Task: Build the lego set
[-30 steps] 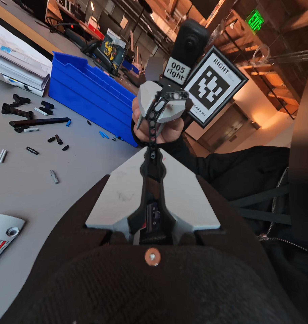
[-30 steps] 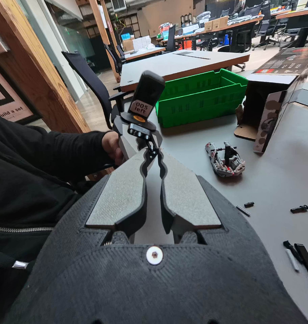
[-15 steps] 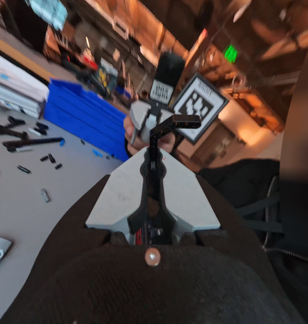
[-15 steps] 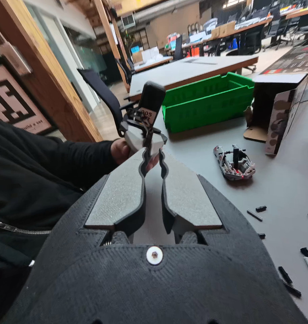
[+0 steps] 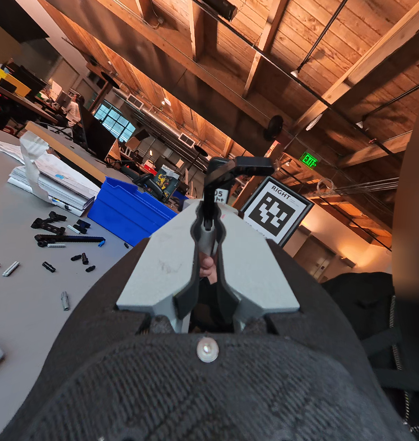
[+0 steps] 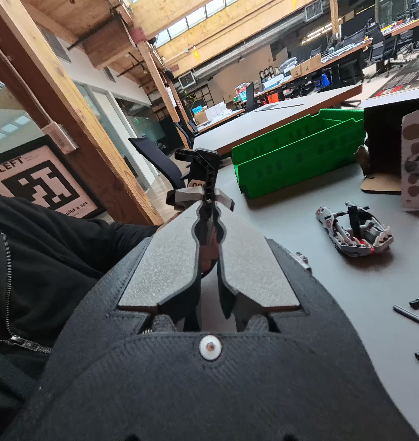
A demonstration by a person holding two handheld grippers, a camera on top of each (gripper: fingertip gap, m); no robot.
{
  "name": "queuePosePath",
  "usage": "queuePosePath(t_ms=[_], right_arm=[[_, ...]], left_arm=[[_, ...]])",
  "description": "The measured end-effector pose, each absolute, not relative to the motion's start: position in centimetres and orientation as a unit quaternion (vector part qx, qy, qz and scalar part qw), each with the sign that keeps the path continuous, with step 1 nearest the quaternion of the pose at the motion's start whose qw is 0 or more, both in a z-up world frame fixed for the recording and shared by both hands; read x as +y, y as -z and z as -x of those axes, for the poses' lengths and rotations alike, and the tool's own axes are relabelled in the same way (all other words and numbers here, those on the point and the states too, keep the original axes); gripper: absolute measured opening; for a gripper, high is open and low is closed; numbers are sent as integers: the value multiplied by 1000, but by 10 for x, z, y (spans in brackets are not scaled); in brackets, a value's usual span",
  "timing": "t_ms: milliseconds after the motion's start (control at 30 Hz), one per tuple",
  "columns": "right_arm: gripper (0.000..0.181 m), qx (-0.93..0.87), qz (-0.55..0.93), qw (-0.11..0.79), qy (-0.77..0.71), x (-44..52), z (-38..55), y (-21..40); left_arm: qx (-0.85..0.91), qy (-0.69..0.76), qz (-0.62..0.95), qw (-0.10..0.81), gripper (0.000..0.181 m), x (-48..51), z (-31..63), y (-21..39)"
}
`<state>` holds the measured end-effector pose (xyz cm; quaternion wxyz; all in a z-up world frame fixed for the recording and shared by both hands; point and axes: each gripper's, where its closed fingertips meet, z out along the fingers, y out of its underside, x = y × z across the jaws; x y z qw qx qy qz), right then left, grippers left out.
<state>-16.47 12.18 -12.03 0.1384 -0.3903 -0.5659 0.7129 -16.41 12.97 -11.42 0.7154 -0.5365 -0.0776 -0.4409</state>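
Note:
A black bent beam with holes (image 5: 230, 174) stands up from the tips of my left gripper (image 5: 208, 216), which is shut on its lower end. In the right wrist view the same beam (image 6: 209, 176) rises from between the tips of my right gripper (image 6: 207, 206), whose jaws are closed in on its lower end. The two grippers face each other tip to tip above the table's near edge. A half-built grey and white model (image 6: 354, 233) lies on the grey table (image 6: 287, 214) to the right. The beam's lowest part is hidden between the fingers.
A blue bin (image 5: 129, 210) and a stack of booklets (image 5: 53, 183) stand at the left, with a long black beam (image 5: 70, 238) and loose pins beside them. A green bin (image 6: 299, 152) and an open cardboard box (image 6: 394, 148) stand at the right. A person's dark sleeve (image 6: 60, 238) is close by. Both grippers' tips are close together, under 4 cm apart.
Both grippers have tilted upward and come together tip to tip. The beam has turned so that its bent end points up. The right gripper's jaws have narrowed onto the beam.

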Motion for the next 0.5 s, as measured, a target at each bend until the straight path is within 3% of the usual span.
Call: queuePosePath(t_ms=[333, 500], right_arm=[[1, -527, 393, 111, -746, 120, 169, 124], [0, -498, 417, 153, -744, 125, 176, 131]], left_arm=[[-113, 456, 514, 718, 5, 130, 168, 118], [-153, 461, 499, 718, 5, 130, 172, 130]])
